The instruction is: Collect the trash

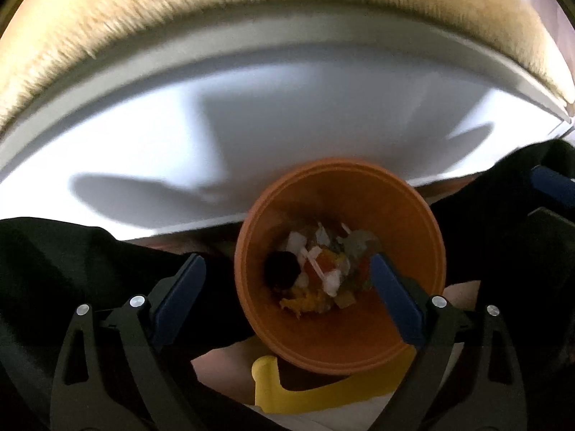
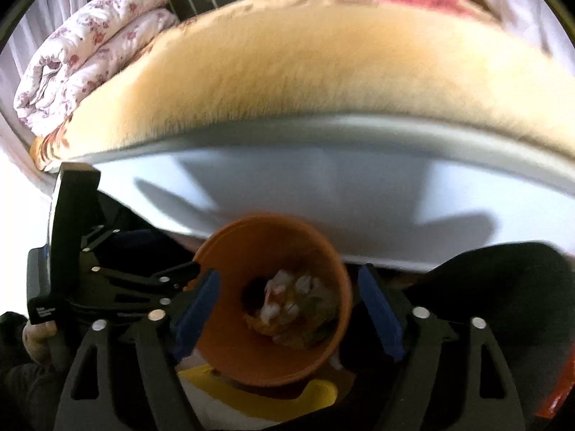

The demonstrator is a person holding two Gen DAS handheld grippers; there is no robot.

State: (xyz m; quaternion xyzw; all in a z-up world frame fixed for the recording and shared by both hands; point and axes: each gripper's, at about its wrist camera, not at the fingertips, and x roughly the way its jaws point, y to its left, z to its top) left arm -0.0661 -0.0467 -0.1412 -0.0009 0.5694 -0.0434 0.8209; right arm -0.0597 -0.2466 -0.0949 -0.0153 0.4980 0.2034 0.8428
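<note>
Your left tongs and right tongs both gape wide, the orange bin (trash inside) between their fingers.

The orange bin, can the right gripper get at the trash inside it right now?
Probably yes: the orange bin sits open-topped between the right gripper fingers, nothing covering the trash.
</note>
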